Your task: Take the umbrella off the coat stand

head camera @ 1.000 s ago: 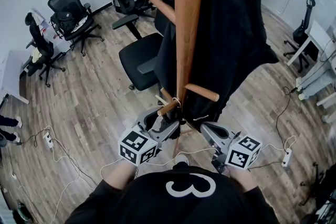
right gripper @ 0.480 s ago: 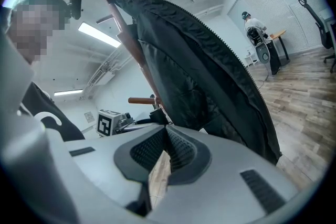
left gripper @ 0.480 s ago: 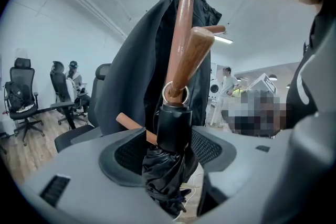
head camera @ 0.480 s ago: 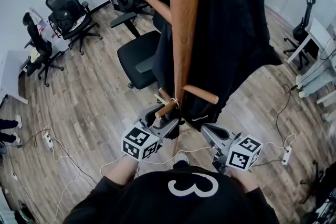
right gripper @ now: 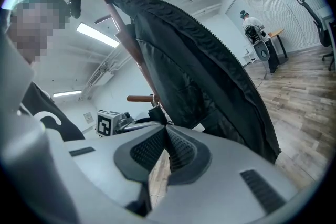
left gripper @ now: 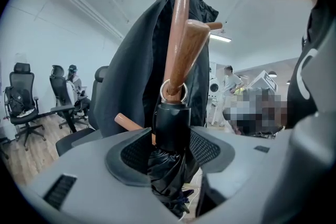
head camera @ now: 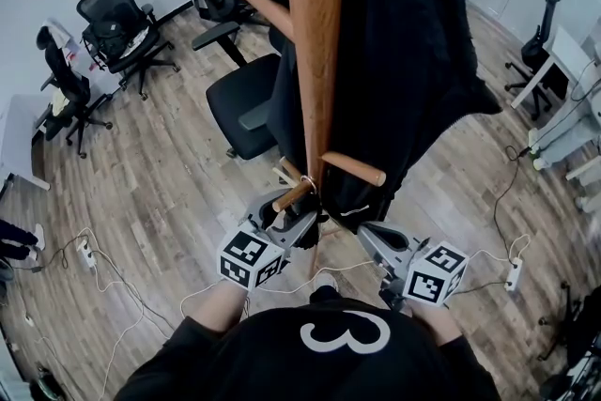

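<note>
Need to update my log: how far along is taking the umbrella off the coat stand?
Done: the left claw is in place around the top of the folded umbrella. In hand: its jaws have just been closing on it, with no clear grip yet. Left: the umbrella hangs by its ring from a peg of the coat stand and must be lifted off. The right claw is shut and empty.
</note>
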`<state>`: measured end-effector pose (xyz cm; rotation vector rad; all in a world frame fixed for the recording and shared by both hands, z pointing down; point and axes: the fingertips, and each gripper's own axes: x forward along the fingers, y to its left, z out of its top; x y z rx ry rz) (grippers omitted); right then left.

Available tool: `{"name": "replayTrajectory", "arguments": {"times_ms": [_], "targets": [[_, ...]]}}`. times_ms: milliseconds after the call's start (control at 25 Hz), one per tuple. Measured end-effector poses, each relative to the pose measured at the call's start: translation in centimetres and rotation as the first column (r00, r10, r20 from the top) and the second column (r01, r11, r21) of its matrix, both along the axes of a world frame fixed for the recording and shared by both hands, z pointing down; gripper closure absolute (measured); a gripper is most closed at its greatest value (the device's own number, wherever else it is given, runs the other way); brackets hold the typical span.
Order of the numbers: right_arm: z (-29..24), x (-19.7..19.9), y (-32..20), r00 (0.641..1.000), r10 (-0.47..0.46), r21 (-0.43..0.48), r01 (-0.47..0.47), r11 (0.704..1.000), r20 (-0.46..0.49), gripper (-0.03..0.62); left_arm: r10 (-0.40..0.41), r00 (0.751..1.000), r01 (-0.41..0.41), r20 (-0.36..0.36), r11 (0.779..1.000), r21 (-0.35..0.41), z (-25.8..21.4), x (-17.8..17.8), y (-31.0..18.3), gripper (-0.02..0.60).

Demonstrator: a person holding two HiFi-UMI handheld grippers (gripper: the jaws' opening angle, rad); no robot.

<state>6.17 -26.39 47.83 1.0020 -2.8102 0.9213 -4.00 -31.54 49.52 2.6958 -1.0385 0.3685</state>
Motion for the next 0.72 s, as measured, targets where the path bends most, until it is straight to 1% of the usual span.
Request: {"name": "replayTrajectory", "arguments": {"times_ms": [120, 520, 720], "targets": [[0.08, -0.06, 0.09, 1.000, 0.002, -0.005, -0.002, 1.000, 0.002, 0.568, -0.001, 1.000, 0.001, -0.005, 1.000, -0.003, -0.07, 0.17, 0.14, 0.373], [0.77, 0.07, 0.42, 1.000, 0.008, -0.026, -0.008, 1.000, -0.001, 0.568, -0.012, 1.000, 0.012, -0.011, 1.000, -0.010, -0.20, 0.20, 0.21, 0.376], [0.96, -0.08, 0.44, 1.000, 0.008, -0.031, -0.008, 0.999, 0.002, 0.568, -0.012, 1.000, 0.012, 0.004, 1.000, -0.016, -0.23, 0.25, 0.18, 0.377]]}}
